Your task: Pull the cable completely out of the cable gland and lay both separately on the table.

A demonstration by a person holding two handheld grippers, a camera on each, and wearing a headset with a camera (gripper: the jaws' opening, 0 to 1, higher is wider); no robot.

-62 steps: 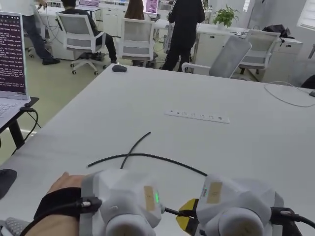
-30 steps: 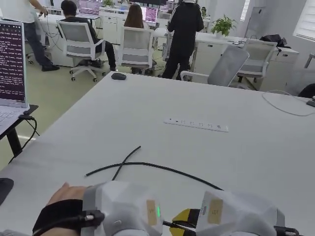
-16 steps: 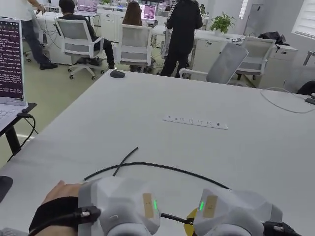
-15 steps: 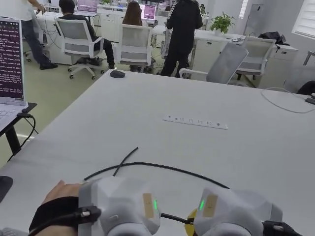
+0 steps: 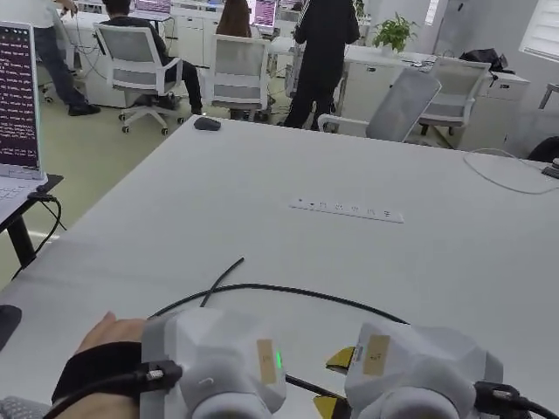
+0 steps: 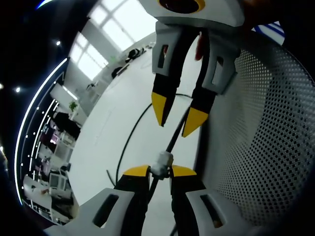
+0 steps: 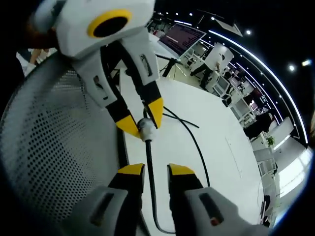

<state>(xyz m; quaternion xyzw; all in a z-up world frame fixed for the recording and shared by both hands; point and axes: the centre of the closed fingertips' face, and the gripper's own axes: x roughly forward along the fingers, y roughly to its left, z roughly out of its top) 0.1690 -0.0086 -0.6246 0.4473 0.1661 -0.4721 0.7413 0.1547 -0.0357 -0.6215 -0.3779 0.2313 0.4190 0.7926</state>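
Observation:
A thin black cable [image 5: 288,290] loops across the white table [image 5: 367,157], with one free end toward the far left. Close to me, the cable runs through a small white cable gland [image 6: 161,162]. My left gripper [image 6: 160,171] is shut on that gland, which also appears in the right gripper view [image 7: 146,127]. My right gripper [image 7: 155,169] faces the left one. Its yellow fingertips [image 5: 341,358] stand apart with the cable [image 7: 149,177] passing between them, just behind the gland. Both grippers hover at the table's near edge.
A white power strip [image 5: 347,210] lies mid-table and a dark mouse [image 5: 207,123] at the far edge. A laptop [image 5: 17,96] stands left, off the table. A white mesh surface [image 6: 256,147] sits beside the grippers. Chairs and people fill the room behind.
The right gripper's yellow tips show further apart than half a second ago. The left gripper keeps its hold on the gland. The head camera has shifted slightly.

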